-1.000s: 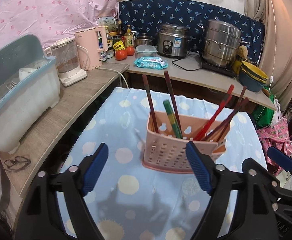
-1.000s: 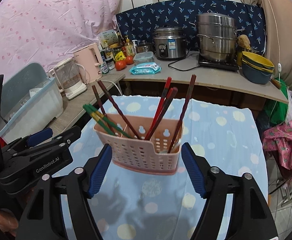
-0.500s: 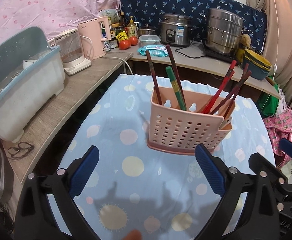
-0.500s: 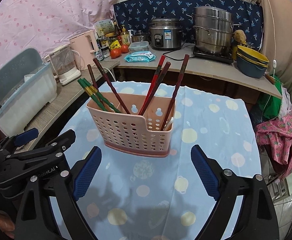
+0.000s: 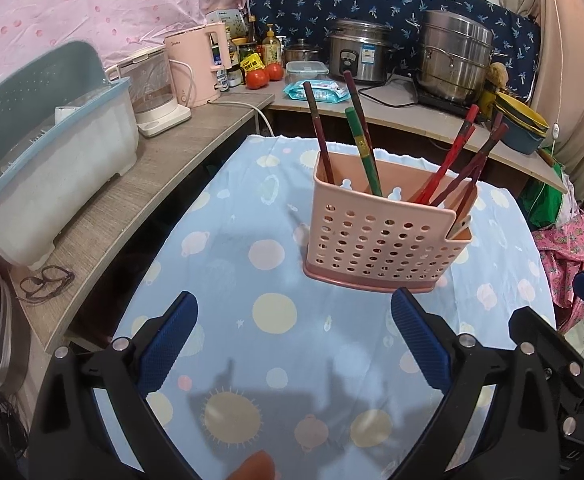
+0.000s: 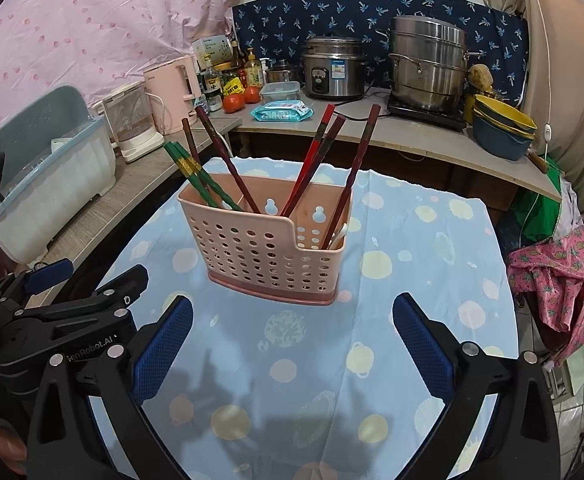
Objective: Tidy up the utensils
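A pink perforated utensil basket [image 5: 384, 236] [image 6: 267, 248] stands upright on the blue dotted tablecloth [image 5: 231, 280] [image 6: 412, 280]. It holds several chopsticks: green ones [image 5: 362, 148] [image 6: 189, 172] and dark brown ones [image 5: 318, 128] in the left compartment, red ones [image 5: 454, 148] [image 6: 316, 148] and dark ones [image 6: 362, 152] on the right. My left gripper [image 5: 294, 344] is open and empty, short of the basket. My right gripper [image 6: 292, 344] is open and empty, also in front of the basket. The left gripper shows at the lower left of the right wrist view [image 6: 63, 308].
A counter runs along the left and back with a blue-grey dish rack [image 5: 47, 152], a clear jug [image 5: 151, 88], a pink kettle [image 5: 195, 68], tomatoes [image 5: 261, 76], a rice cooker [image 5: 358, 56], a steel steamer pot [image 5: 454, 58] and stacked bowls [image 6: 500, 128]. Pink cloth [image 6: 556, 280] hangs at the right.
Both grippers have pulled back from the basket, which now stands free on the cloth beyond the fingertips. The jaws of both have opened wider.
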Tool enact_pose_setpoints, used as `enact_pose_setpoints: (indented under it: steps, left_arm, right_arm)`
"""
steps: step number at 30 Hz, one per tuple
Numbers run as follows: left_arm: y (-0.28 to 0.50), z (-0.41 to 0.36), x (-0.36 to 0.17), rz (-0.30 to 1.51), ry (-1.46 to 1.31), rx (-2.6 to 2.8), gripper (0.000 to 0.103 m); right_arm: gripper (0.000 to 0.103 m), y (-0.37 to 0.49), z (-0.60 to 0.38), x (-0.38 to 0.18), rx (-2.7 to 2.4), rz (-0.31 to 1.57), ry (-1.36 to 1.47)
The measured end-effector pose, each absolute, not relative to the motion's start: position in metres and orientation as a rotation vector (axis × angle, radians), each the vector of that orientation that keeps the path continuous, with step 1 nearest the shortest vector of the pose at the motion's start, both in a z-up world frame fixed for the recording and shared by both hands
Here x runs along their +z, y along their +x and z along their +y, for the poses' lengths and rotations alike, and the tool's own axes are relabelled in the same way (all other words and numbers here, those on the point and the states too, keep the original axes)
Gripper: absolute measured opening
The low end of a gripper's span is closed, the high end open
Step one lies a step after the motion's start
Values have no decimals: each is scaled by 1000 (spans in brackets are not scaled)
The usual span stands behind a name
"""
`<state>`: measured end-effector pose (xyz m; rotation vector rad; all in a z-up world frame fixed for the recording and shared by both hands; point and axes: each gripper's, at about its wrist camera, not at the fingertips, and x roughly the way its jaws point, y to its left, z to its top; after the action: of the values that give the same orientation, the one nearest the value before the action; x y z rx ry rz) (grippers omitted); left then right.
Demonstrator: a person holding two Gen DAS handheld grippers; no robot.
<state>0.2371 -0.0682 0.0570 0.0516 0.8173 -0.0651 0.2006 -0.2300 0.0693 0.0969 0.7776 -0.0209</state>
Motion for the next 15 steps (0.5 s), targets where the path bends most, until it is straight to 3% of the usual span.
enact_pose_setpoints:
  steps: [15]
  left_arm:
    - [231,-69,53,825,55,-64,95]
  right_arm:
    - [97,192,-229,70,-41,760,76]
